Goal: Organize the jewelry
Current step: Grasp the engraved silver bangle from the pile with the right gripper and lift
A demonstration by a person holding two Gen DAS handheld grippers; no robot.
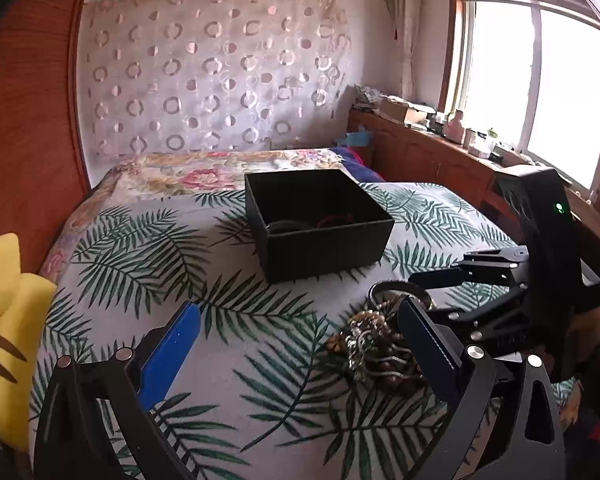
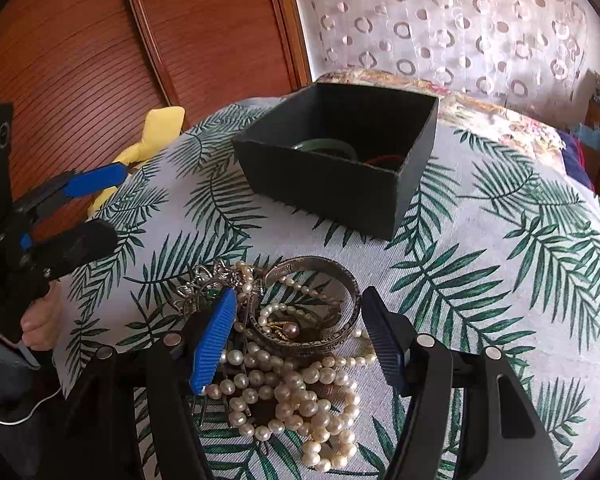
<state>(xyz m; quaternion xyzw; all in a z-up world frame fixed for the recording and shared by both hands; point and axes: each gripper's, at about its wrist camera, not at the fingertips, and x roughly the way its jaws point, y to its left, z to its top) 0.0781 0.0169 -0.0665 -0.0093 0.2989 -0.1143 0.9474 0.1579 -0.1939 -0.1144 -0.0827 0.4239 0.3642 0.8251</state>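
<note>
Left gripper (image 1: 300, 340), seen from its own wrist view: we hold it wide open and empty, low over the leaf-print bedspread (image 1: 240, 360). Its blue pads (image 1: 172, 352) have nothing between them. The jewelry pile (image 1: 376, 344) lies just inside the right-hand finger, near it, though we cannot tell if they touch. Beyond sits the black box (image 1: 320, 224), lid off, with a dark ring and a red loop faintly visible inside. Our right gripper (image 1: 440, 292) reaches in from the right, jaws apart around the pile's far side.

Right wrist view: right gripper (image 2: 300, 344) is open wide, empty, straddling the heap. The left blue finger (image 2: 216, 340) rests at or on the tangle; the right one stands just beside the metal bangle (image 2: 320, 308). Pearl strands (image 2: 300, 400) spill toward us, with a small silver tangle (image 2: 204, 288) to the left. The box (image 2: 340, 160) is beyond, well apart from the heap, with a green bangle (image 2: 324, 148) inside. The left gripper (image 2: 88, 208) hovers open off to the side, near a yellow plush (image 2: 156, 136).

Handling, as we judge it: the bangle is stiff, likely the heaviest piece, smooth and prone to slipping, so pinch across its band. Pearls are limp, light and will trail and snag on neighbours, so we should take a bunched section, lift slowly, and watch for strands dragging other pieces along.
</note>
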